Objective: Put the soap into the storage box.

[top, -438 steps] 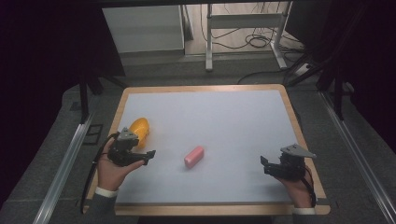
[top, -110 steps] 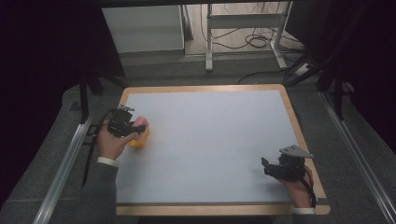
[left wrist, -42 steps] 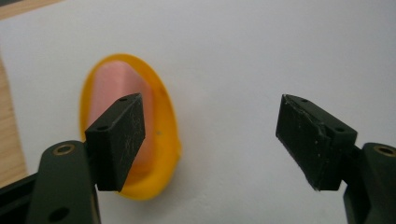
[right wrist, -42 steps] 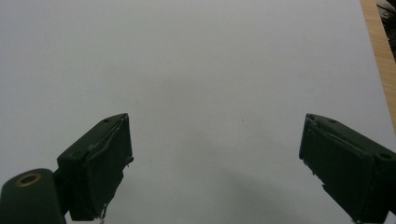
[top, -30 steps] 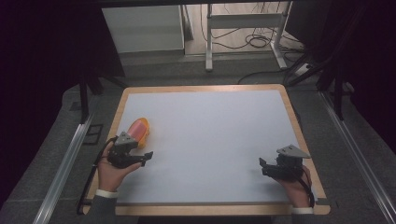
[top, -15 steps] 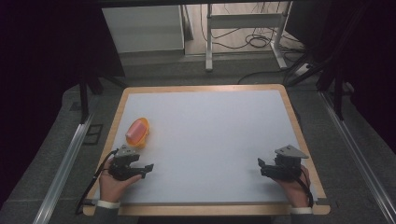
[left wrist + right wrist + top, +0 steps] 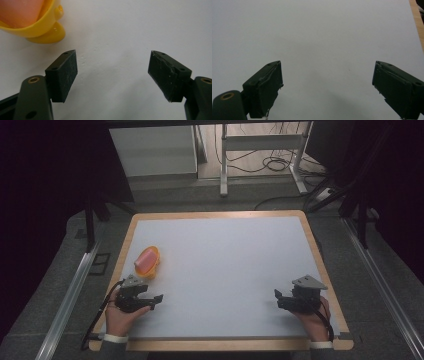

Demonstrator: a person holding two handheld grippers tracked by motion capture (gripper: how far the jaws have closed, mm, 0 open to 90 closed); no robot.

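A yellow bowl [image 7: 151,269] sits near the table's left edge with a pink block [image 7: 145,259] lying in it. In the left gripper view the yellow bowl [image 7: 40,28] and the pink block [image 7: 22,11] fill the top left corner. My left gripper [image 7: 155,299] rests low on the table just in front of the bowl, open, with nothing between its fingers [image 7: 62,75]. My right gripper [image 7: 278,299] rests at the front right of the table, also open and empty, its fingers [image 7: 265,86] over bare white surface.
The white tabletop [image 7: 225,265] has a wooden rim [image 7: 220,214]. Beyond the far edge stand a pale cabinet [image 7: 152,150] and a metal frame with cables [image 7: 260,150]. Rails [image 7: 70,295] run along both sides of the table.
My left hand has drawn back from the bowl toward the front edge and sunk to the table. The pink block stays in the bowl. The right hand has kept still.
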